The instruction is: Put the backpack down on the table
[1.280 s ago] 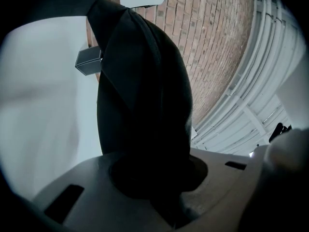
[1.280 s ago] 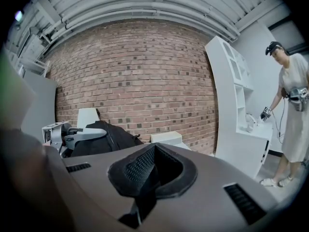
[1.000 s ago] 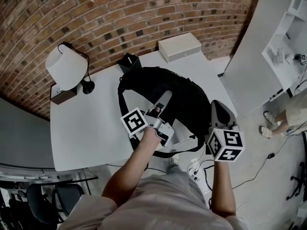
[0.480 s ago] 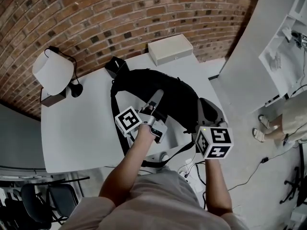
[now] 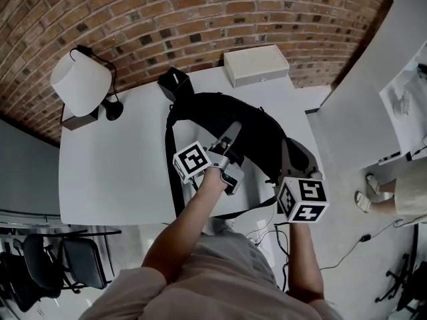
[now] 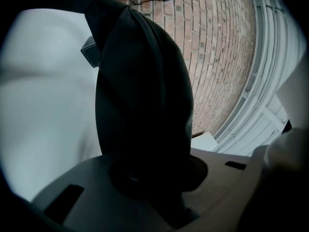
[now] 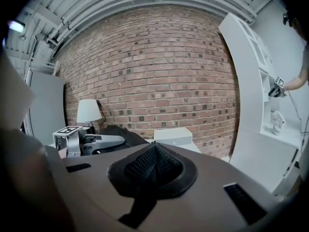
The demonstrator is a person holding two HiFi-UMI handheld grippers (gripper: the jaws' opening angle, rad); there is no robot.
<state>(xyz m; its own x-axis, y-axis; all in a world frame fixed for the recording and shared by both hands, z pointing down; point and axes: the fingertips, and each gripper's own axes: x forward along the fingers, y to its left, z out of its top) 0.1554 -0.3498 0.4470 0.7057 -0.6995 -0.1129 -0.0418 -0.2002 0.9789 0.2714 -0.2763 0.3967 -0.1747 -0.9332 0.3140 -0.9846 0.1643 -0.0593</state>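
The black backpack (image 5: 213,115) lies across the white table (image 5: 113,172), and its straps hang over the near edge. My left gripper (image 5: 233,128) is above the pack's middle, shut on a fold of its black fabric. In the left gripper view the backpack (image 6: 140,91) fills the middle and its cloth is pinched in my left gripper (image 6: 154,178). My right gripper (image 5: 285,147) is at the pack's right end by the table edge. It is shut on a piece of black mesh (image 7: 152,166) of the backpack.
A white lamp (image 5: 80,82), a small black box (image 5: 175,82) and a white box (image 5: 255,64) stand along the brick wall. Cables (image 5: 267,232) lie on the floor under the near edge. Chairs (image 5: 47,265) stand at the lower left, and white shelving with a person (image 5: 400,192) is at the right.
Both grippers have shifted a little forward and down with the backpack, which now rests further onto the table. Neither grip has changed.
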